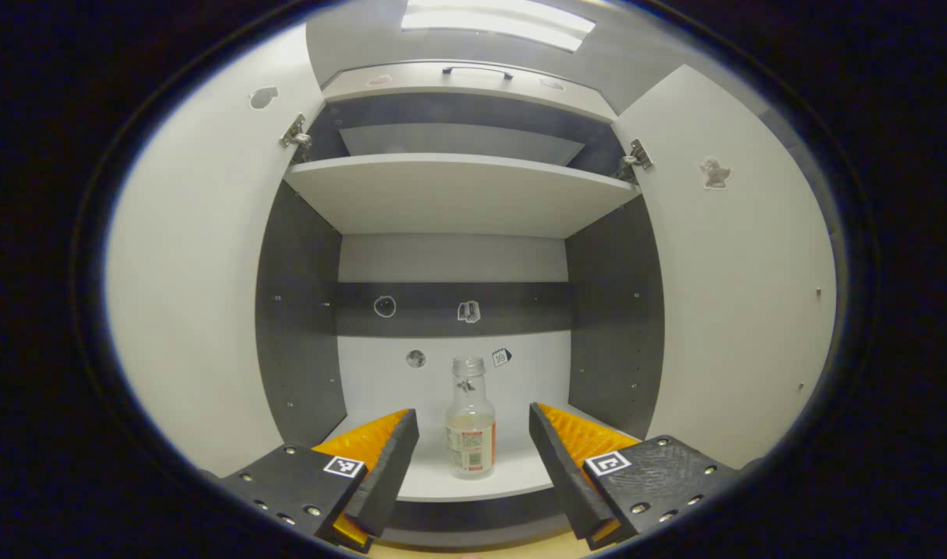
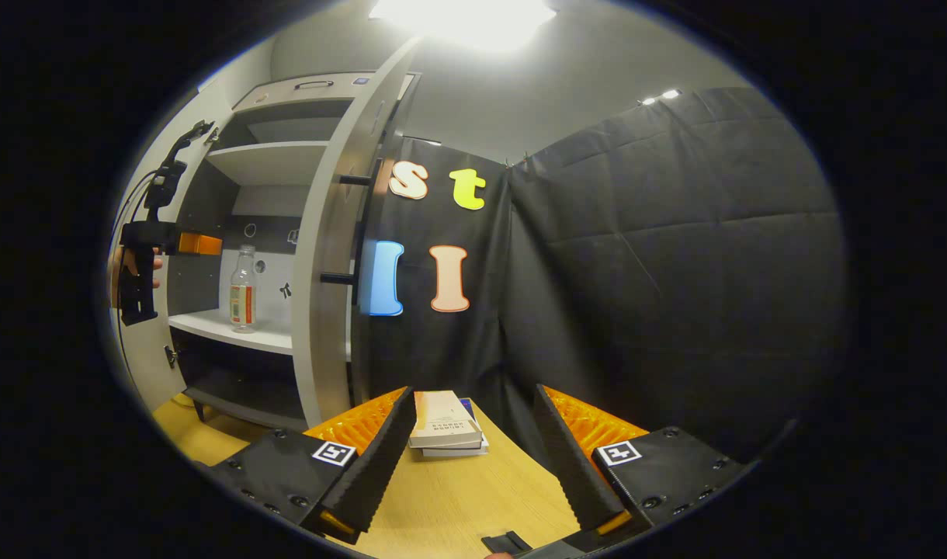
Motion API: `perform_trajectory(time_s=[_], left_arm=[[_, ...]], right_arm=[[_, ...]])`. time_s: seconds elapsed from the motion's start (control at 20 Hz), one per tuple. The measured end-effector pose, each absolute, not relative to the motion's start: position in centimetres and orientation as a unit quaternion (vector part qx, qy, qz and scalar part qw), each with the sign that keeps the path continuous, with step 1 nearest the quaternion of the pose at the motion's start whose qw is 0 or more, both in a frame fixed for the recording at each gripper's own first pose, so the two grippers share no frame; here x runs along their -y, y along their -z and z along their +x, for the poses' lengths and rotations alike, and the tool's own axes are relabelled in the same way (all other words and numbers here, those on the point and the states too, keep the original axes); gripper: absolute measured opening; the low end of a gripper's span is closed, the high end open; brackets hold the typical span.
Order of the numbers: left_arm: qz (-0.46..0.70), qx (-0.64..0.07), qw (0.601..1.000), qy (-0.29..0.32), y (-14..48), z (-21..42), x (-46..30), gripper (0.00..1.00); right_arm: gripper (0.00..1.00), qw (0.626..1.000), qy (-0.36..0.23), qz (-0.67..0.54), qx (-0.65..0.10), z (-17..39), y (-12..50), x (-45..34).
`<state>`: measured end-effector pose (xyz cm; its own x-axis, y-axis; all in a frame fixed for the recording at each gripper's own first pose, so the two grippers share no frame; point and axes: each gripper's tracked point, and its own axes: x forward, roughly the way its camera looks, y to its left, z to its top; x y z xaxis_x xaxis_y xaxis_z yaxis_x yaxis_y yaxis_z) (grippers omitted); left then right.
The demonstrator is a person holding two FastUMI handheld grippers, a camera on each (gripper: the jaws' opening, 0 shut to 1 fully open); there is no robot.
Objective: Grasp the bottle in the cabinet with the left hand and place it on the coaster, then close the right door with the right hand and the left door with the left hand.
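The clear plastic bottle [image 1: 470, 425] just ahead should be squeezed gently once inside the wide-spread left gripper [image 1: 473, 435].

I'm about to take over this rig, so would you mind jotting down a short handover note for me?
Left tongs: open, empty, lined up on the bottle from in front, not yet around it.
Right tongs: open, empty, over the table by a stack of books.
Bottle: upright on the cabinet's lower shelf.
Doors: left door and right door both open.
Done: nothing yet.
Left: grasp the bottle, set it on the coaster, close the right door with the right tongs, then the left door with the left.
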<state>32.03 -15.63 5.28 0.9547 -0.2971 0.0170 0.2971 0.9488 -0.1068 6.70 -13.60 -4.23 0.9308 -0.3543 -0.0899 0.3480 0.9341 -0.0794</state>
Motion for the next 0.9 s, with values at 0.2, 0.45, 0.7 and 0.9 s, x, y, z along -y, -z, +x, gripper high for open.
perform_trajectory(time_s=[0.2,0.45,0.7,0.9], left_arm=[[-0.047,0.001,0.986,0.16,-5.1,35.7,16.7,0.87],[-0.047,-0.005,0.986,0.162,-4.3,39.8,17.7,0.87],[-0.035,-0.014,0.987,0.158,-3.4,43.4,18.2,0.87],[-0.032,-0.028,0.987,0.155,-2.4,45.2,18.4,0.89]], right_arm=[[0.94,0.975,0.213,-0.031,-0.055,6.2,4.4,14.4],[0.94,0.966,0.249,-0.031,-0.058,5.9,4.6,15.4],[0.97,0.961,0.266,-0.026,-0.064,6.3,5.2,15.6],[0.97,0.96,0.269,-0.031,-0.07,6.5,5.8,15.2]])
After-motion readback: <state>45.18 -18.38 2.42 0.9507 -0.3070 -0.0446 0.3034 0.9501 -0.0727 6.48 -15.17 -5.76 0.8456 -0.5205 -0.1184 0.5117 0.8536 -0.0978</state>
